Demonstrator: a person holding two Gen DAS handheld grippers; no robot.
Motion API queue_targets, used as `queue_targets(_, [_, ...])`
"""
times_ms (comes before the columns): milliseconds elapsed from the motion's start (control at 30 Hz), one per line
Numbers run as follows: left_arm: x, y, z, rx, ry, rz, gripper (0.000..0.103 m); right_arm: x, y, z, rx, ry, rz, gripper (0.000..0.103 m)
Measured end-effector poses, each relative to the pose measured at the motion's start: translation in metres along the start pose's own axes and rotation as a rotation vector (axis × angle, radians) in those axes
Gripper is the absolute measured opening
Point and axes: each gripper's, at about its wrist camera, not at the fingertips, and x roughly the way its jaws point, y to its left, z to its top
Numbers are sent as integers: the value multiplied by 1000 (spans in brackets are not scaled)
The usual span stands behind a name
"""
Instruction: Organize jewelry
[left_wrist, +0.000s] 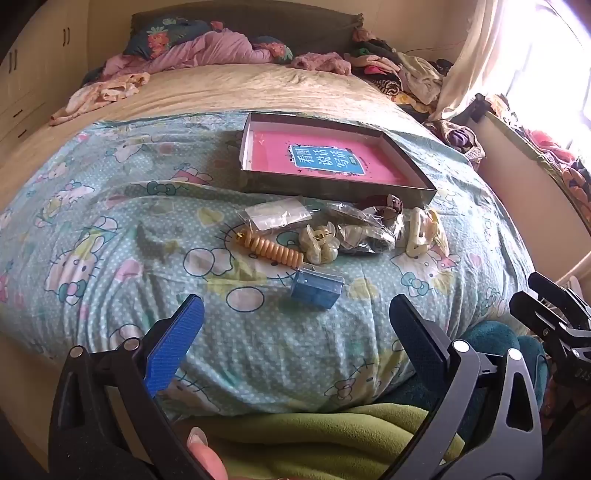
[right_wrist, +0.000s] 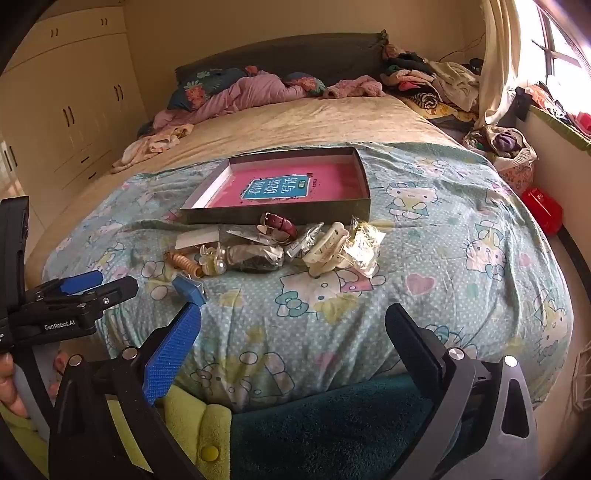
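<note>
Jewelry pieces lie in a loose heap (right_wrist: 273, 247) on the cartoon-print cotton quilt (right_wrist: 424, 266), just in front of the shallow grey cardboard box with the pink printed floor (right_wrist: 280, 218), which stands empty of them. Both the left gripper (left_wrist: 295, 321) and the right gripper (right_wrist: 293, 328) hang wide open, holding nothing, short of the heap. Best to start with the small blue hard plastic case (left_wrist: 317, 293) nearest the left gripper, pinching its flat sides, since the crinkly clear bags and the ribbed tan coil (left_wrist: 273, 249) look slippery.

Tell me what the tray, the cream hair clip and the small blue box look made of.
Tray: likely cardboard, matte grey walls, thin folded edges, pink printed bottom.
Cream hair clip: probably hard plastic, glossy, moulded teeth.
Small blue box: seemingly blue plastic with a clear lid that catches light.
</note>
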Motion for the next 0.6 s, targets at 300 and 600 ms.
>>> queue_targets(300, [-6, -1, 3, 10, -15, -1, 94, -8, 7, -2, -5, -9, 24, 99])
queue_targets(600, [-8, -3, 0, 20, -27, 1, 94, -8, 9, -1, -6, -4, 27, 99])
